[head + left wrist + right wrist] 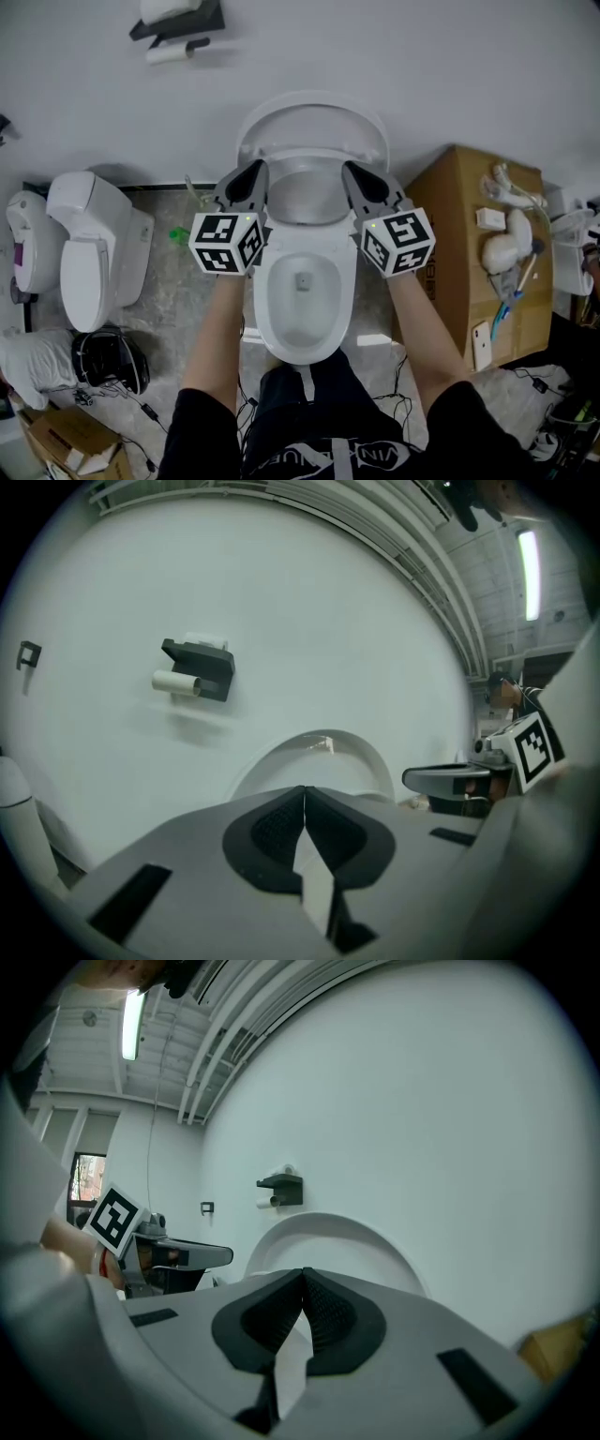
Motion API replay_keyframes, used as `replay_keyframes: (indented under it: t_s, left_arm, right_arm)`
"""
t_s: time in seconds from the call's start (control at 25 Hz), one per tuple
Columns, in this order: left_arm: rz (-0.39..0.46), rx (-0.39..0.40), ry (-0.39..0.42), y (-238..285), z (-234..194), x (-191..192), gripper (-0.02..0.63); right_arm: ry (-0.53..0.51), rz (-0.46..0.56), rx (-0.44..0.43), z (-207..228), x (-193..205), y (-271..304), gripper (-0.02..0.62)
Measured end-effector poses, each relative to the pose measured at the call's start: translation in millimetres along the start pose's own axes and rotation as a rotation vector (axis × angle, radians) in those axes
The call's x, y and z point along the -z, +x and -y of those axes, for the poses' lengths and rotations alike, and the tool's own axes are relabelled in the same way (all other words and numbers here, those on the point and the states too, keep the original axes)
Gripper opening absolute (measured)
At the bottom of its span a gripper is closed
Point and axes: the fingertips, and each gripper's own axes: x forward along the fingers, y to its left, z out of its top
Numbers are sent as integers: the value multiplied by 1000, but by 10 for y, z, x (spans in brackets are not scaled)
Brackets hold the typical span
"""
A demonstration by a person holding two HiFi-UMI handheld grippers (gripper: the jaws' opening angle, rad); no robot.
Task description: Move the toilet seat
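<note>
Forearms [217,323] hold left hand-held gripper [254,171] and right hand-held gripper [352,171] level, closed.

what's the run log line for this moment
left gripper: shut, empty | right gripper: shut, empty | toilet seat: raised toward wall, not gripped | position: both grippers side by side before seat

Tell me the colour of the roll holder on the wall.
Black; the roll holder shows best in the left gripper view.
</note>
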Motion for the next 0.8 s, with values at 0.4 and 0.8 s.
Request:
replay_keyframes:
  t_s: [0.4, 0.8]
  left_arm:
    - [-3, 73, 66, -384, 343, -102, 5]
    - [-17, 127, 87, -856, 617, -140, 5]
  right_arm:
    - [-16, 12, -38, -334, -147, -386, 5]
    - [-26, 19, -66, -741, -231, -898, 6]
